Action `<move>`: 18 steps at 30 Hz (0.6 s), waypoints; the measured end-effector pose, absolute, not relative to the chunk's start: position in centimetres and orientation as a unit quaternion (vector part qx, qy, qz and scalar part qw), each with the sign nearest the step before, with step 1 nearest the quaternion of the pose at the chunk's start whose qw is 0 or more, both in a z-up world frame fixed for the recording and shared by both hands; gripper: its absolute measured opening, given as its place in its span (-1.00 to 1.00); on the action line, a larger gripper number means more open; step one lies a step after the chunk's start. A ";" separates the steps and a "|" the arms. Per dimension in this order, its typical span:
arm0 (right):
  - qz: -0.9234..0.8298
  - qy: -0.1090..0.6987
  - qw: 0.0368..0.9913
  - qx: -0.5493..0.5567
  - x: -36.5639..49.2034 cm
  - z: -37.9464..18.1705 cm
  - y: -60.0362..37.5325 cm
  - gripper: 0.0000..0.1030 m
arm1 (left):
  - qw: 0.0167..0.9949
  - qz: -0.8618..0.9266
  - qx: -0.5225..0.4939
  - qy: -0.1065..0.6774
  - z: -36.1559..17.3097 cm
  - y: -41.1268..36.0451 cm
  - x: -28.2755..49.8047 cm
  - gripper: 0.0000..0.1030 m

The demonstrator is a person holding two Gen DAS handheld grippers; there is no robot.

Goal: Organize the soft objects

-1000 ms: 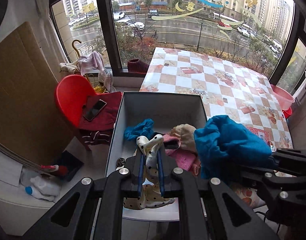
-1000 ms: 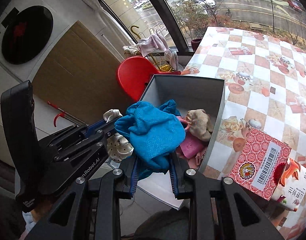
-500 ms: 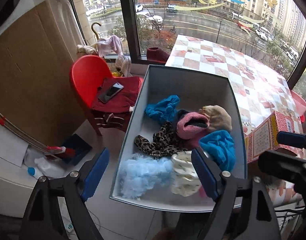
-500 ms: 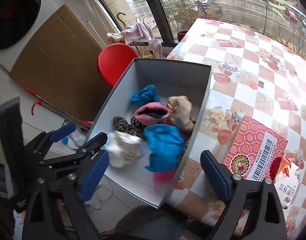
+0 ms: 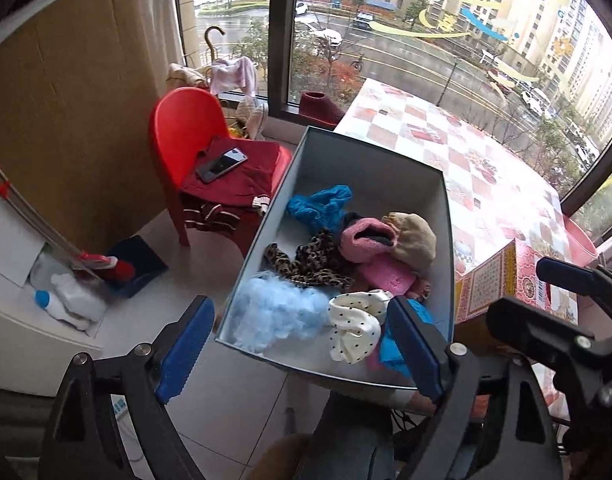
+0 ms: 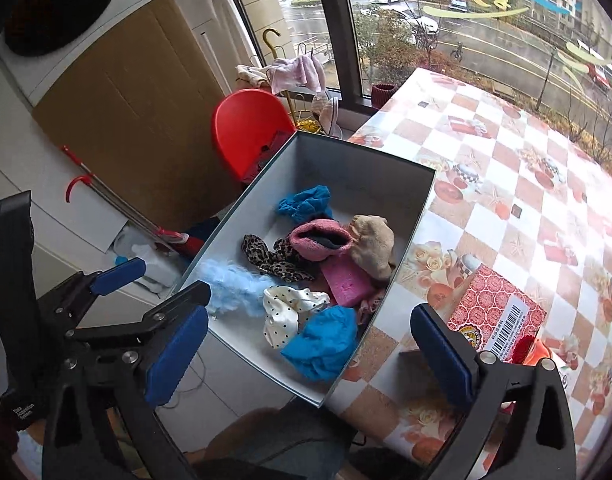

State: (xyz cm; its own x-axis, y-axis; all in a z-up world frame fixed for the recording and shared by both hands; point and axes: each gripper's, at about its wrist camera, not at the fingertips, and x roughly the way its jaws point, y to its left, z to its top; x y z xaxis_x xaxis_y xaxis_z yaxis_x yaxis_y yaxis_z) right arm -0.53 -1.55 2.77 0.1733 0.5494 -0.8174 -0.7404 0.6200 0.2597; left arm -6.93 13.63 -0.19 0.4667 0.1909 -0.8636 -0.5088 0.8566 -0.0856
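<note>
Fingers of both the left gripper (image 5: 302,350) and right gripper (image 6: 310,350) are spreading wide and empty above the grey cardboard box (image 6: 370,160), where the dotted cream cloth (image 6: 286,310) lies at six o'clock beside the crumpled blue cloth (image 6: 324,340), so this drop looks finished and the next move calls for finding another soft item.

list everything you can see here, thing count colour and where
box: 1, grey, overhanging table edge
soft items in box: blue cloth near end; white dotted cloth beside it; pale blue fluff; leopard cloth; pink knit; pink sponge; beige cloth; blue knit far end
table: 1, checked cloth, by window
carton: 1, red, on table beside box
chair: 1, red, left of box
phone: 1, dark, on red cloth on chair
bottle: 1, white, floor
left claw: blue pads, jaws opening, empty
right claw: blue pads, jaws opening, empty
</note>
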 end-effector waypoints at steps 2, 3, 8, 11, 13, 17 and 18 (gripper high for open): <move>0.426 0.480 0.760 -0.103 -0.9 2.9 -1.4 0.98 | 0.839 0.217 -0.167 0.471 0.0 13.6 -7.3 0.83; 0.428 0.480 0.759 -0.103 -1.0 3.0 -1.3 0.98 | 0.839 0.218 -0.167 0.469 0.0 13.5 -7.6 0.86; 0.432 0.481 0.756 -0.103 -1.3 3.0 -1.3 0.98 | 0.836 0.223 -0.171 0.471 -0.1 13.7 -8.4 0.88; 0.431 0.483 0.755 -0.102 -1.3 2.9 -1.3 0.98 | 0.832 0.228 -0.169 0.477 -0.3 13.8 -8.6 0.89; 0.430 0.484 0.756 -0.101 -1.3 2.9 -1.3 0.98 | 0.830 0.229 -0.169 0.480 -0.5 13.9 -8.6 0.89; 0.430 0.486 0.755 -0.099 -1.2 2.7 -1.3 0.98 | 0.829 0.225 -0.169 0.484 -0.7 13.8 -8.7 0.89; 0.430 0.486 0.754 -0.099 -1.2 2.7 -1.4 0.98 | 0.828 0.223 -0.169 0.485 -0.7 13.8 -8.8 0.89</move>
State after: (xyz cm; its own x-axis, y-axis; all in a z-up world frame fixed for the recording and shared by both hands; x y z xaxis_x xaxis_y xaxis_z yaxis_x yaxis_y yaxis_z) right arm -1.23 -1.35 2.71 0.1577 0.5525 -0.8185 -0.7441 0.6114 0.2693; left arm -8.76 13.76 -0.74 0.4299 0.2061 -0.8791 -0.5341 0.8430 -0.0636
